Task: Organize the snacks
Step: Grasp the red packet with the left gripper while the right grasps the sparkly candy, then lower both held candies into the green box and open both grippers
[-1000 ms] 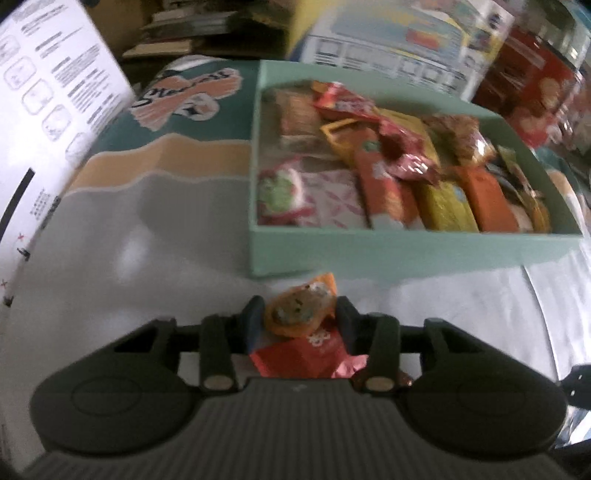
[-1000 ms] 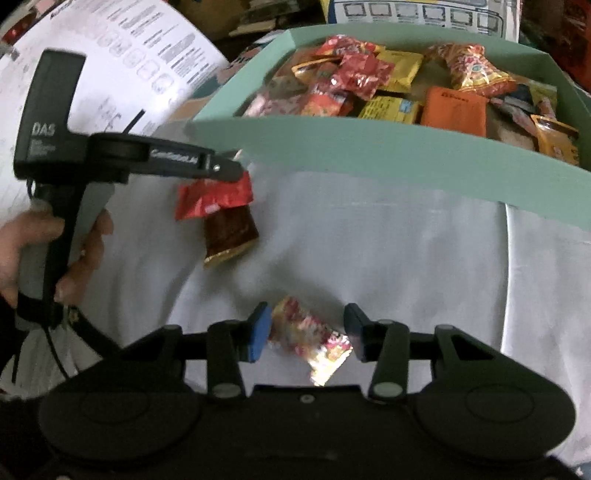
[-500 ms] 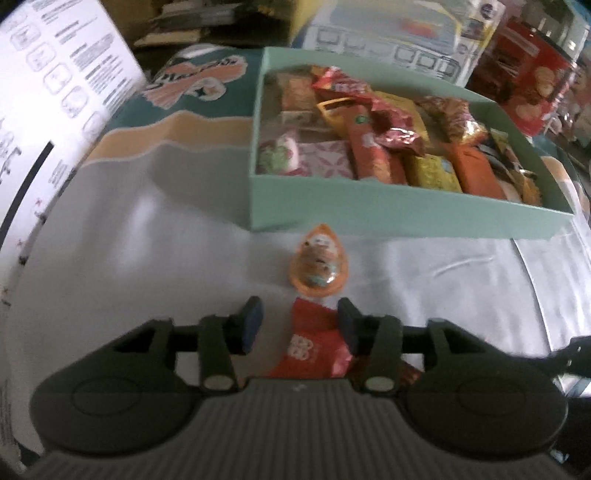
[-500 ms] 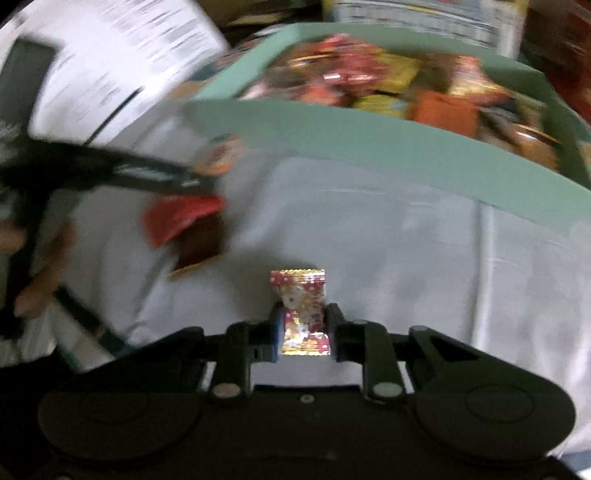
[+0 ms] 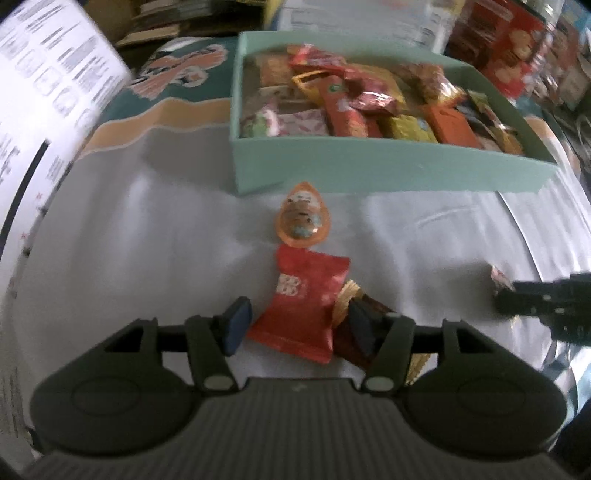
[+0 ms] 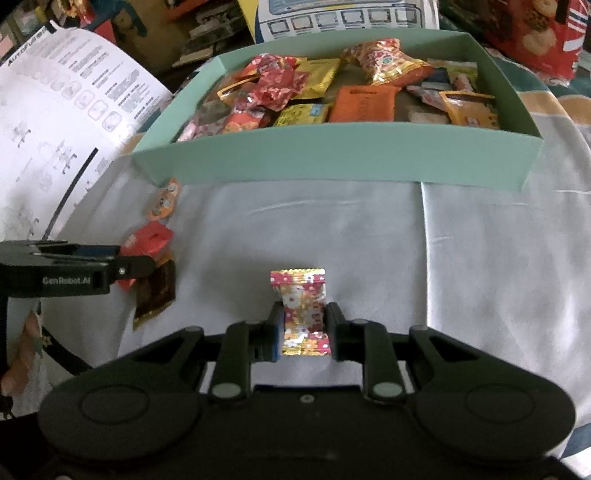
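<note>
A mint green box (image 5: pixel 369 173) (image 6: pixel 332 155) full of wrapped snacks stands at the far side of the white cloth. My left gripper (image 5: pixel 295 325) is open, its fingers either side of a red packet (image 5: pixel 303 299) that lies on the cloth beside a brown and gold packet (image 5: pixel 369 314). An orange teardrop jelly cup (image 5: pixel 303 218) lies between them and the box. My right gripper (image 6: pixel 303 328) is shut on a floral candy (image 6: pixel 301 306) and holds it above the cloth. The left gripper (image 6: pixel 110 266) shows at the left of the right wrist view.
A large white printed sheet (image 6: pixel 55 129) curves up on the left. Red snack bags (image 5: pixel 506 26) and a printed carton (image 6: pixel 343 18) stand behind the box. The right gripper's tip (image 5: pixel 535 299) shows at the right of the left wrist view.
My left gripper opened, let go of the jelly cup and drew back over the red packet. My right gripper shut on the floral candy and lifted it.
</note>
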`<act>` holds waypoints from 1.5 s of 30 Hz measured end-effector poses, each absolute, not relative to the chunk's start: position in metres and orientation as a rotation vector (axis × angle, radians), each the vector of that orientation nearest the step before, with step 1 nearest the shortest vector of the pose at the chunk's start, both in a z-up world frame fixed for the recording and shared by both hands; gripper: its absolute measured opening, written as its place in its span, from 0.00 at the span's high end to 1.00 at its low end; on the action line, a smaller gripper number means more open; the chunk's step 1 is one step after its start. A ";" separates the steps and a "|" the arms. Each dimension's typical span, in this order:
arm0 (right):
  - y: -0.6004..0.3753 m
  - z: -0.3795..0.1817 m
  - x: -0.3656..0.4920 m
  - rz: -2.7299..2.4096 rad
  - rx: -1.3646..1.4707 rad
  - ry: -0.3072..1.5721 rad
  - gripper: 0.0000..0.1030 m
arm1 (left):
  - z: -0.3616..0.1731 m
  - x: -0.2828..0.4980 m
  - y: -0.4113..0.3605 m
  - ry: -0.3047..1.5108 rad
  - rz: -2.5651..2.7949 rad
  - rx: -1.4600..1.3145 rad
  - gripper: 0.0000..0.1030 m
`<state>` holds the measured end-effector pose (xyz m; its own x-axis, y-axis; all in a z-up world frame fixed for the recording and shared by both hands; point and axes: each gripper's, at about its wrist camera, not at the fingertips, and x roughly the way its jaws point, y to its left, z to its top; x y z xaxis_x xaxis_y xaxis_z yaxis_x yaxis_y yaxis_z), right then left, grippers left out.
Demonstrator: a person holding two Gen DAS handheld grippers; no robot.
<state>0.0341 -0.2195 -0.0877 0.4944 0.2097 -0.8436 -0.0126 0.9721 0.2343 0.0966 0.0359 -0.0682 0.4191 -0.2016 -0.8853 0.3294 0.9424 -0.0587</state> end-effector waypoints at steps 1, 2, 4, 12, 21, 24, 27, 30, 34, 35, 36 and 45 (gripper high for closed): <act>-0.219 -0.088 0.034 0.135 0.209 1.045 0.78 | -0.068 0.097 0.032 1.081 -0.346 0.156 0.45; -0.219 -0.088 0.033 0.134 0.211 1.042 0.78 | -0.068 0.096 0.029 1.075 -0.358 0.173 0.48; -0.221 -0.088 0.031 0.132 0.219 1.039 0.78 | -0.069 0.099 0.023 1.071 -0.381 0.185 0.68; -0.227 -0.085 0.033 0.133 0.258 1.039 0.78 | -0.060 0.093 0.024 1.082 -0.328 0.131 0.70; -0.247 -0.049 0.033 0.135 0.326 0.948 0.78 | -0.014 0.090 0.010 1.005 -0.410 0.080 0.70; -0.259 -0.036 0.038 0.127 0.349 0.917 0.78 | 0.002 0.097 -0.003 0.972 -0.448 0.072 0.70; -0.275 -0.026 0.050 0.096 0.371 0.884 0.78 | 0.014 0.114 -0.024 0.931 -0.467 0.100 0.70; -0.296 -0.020 0.068 0.062 0.409 0.858 0.78 | 0.022 0.142 -0.050 0.904 -0.478 0.134 0.70; -0.324 -0.014 0.096 0.012 0.431 0.830 0.78 | 0.022 0.181 -0.084 0.907 -0.491 0.152 0.70; -0.330 -0.013 0.103 0.003 0.440 0.824 0.78 | 0.019 0.193 -0.092 0.912 -0.489 0.155 0.70; -0.336 -0.012 0.111 -0.006 0.448 0.818 0.78 | 0.016 0.205 -0.102 0.916 -0.486 0.156 0.70; -0.369 -0.018 0.170 -0.039 0.527 0.804 0.73 | -0.005 0.267 -0.151 0.950 -0.466 0.122 0.69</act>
